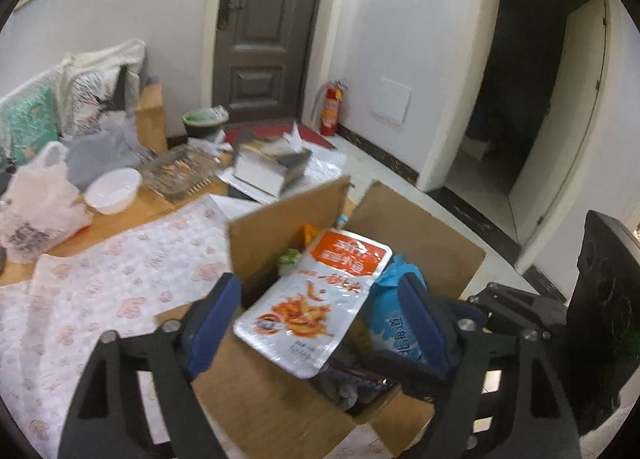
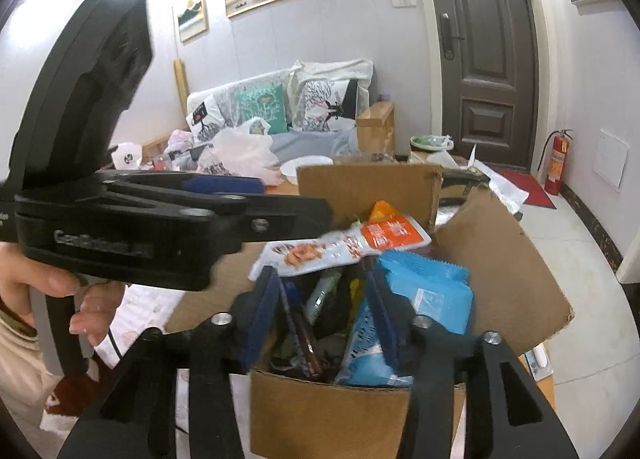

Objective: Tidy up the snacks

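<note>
Packing step near done: open cardboard box (image 1: 420,227) on the table, silver-orange snack pouch (image 1: 312,299) loose atop its contents, left gripper (image 1: 320,311) wide and empty, right gripper (image 2: 324,311) part-open, empty; next, probably fetching another snack.

My right tongs (image 2: 320,311) hang parted over the cardboard box (image 2: 332,419), above a blue snack bag (image 2: 432,295) and a silver-orange pouch (image 2: 344,245).
</note>
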Demonstrator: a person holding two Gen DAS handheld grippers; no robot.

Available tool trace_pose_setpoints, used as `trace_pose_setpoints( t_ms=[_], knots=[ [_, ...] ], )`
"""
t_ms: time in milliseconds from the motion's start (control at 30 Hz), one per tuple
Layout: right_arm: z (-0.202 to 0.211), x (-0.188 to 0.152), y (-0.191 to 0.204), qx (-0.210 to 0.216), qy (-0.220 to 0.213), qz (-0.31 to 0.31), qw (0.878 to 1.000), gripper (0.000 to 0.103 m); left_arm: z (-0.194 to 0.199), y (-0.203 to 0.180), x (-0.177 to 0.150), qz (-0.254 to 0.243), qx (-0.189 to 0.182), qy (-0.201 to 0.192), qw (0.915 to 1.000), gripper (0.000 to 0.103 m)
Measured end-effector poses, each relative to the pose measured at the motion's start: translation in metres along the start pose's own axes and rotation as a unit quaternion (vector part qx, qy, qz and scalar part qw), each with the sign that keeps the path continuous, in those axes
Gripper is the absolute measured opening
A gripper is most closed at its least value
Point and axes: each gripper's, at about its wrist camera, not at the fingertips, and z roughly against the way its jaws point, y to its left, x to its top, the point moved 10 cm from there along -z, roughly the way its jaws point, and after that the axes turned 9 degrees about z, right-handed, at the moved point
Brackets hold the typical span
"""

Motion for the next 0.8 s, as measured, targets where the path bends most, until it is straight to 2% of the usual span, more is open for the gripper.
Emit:
trace_pose_setpoints(
  t_ms=[200, 367, 433, 567, 633, 800],
  knots=[
    [0.019, 0.017, 0.014, -0.007, -0.026, 0.012, 1.0, 0.062, 0.058, 0.024, 0.002, 0.017, 0.057, -0.078, 0.9952, 0.1],
    [0.045, 0.037, 0.023, -0.013, -0.077, 0.017, 0.997, 0.074, 0.111, 0.045, 0.001, 0.033, 0.113, -0.146, 0.9823, 0.102],
    [0.057, 0.045, 0.03, -0.016, -0.101, 0.023, 0.994, 0.084, 0.129, 0.055, -0.003, 0.039, 0.141, -0.165, 0.9754, 0.102],
    [0.072, 0.056, 0.04, -0.012, -0.136, 0.031, 0.99, 0.089, 0.144, 0.073, -0.014, 0.055, 0.166, -0.173, 0.9691, 0.102],
    [0.075, 0.057, 0.044, -0.01, -0.145, 0.036, 0.989, 0.102, 0.145, 0.081, -0.02, 0.063, 0.167, -0.176, 0.968, 0.102],
    [0.078, 0.055, 0.057, -0.006, -0.156, 0.041, 0.987, 0.103, 0.144, 0.088, -0.03, 0.064, 0.157, -0.176, 0.9697, 0.102]
  ],
)
